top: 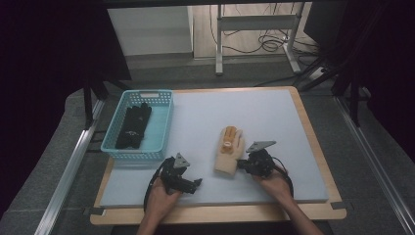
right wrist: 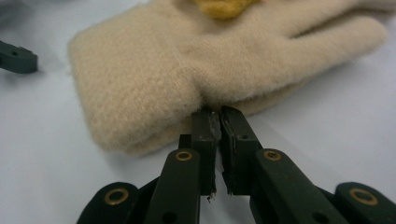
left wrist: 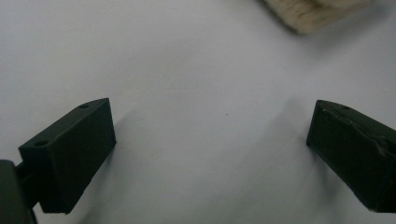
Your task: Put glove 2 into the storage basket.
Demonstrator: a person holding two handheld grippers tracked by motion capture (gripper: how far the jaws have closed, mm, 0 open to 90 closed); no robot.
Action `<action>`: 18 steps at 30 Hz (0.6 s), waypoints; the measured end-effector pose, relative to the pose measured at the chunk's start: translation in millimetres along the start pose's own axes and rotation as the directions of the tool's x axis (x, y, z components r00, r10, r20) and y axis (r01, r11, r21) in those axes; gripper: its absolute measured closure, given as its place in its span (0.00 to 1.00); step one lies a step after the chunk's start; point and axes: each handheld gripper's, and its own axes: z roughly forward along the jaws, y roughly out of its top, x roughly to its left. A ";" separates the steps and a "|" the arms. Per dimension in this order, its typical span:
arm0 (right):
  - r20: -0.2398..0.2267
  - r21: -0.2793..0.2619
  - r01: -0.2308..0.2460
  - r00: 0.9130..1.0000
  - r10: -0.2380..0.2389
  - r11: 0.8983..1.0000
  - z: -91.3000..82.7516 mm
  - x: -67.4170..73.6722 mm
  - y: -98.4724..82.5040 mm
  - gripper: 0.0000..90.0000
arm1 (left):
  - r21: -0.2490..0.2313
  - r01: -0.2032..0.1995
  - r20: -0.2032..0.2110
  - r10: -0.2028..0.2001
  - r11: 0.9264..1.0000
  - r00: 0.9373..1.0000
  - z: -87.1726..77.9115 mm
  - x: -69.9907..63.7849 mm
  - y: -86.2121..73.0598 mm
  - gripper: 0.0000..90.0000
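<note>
High view: at the left of the frame a light-blue plastic mesh basket [top: 164,128] holds dark gloves [top: 133,126]. Below it, at lower centre-left, the left claw [top: 195,183] rests on the pale counter [top: 274,112], jaws spread wide with nothing between them; the left gripper view confirms bare surface there. Right of it, at centre, lies the cream woollen glove with a yellow patch [top: 229,152], long axis running up the frame, cuff toward the bottom edge, fingers toward the top. The right claw [top: 241,165] meets the glove's right edge near the cuff, so the right hand is the nearer one. In the right gripper view its jaws are pressed almost together, tips at the glove's folded edge [right wrist: 205,100], apparently pinching a thin fold. The right forearm comes in from the lower right, wrist low, claw pointing left.
</note>
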 end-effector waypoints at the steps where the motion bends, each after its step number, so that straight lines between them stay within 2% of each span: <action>1: -0.004 -0.002 0.005 1.000 -0.005 1.000 2.3 2.2 1.5 0.92 | 0.000 0.000 0.000 0.000 1.000 1.000 0.0 0.0 0.0 0.02; 12: -0.025 -0.005 0.058 0.998 -0.058 0.998 28.3 26.6 21.8 0.90 | 0.001 0.001 0.000 -0.001 1.000 1.000 -0.1 0.0 0.0 0.02; 15: -0.020 -0.007 0.078 0.997 -0.078 0.997 31.9 29.0 24.5 0.89 | 0.001 0.000 0.000 0.000 1.000 1.000 -0.1 0.0 0.0 0.02; 18: -0.022 -0.006 0.075 0.997 -0.075 0.997 31.1 29.0 24.3 0.86 | 0.001 0.000 0.000 0.000 1.000 1.000 -0.1 0.0 0.0 0.02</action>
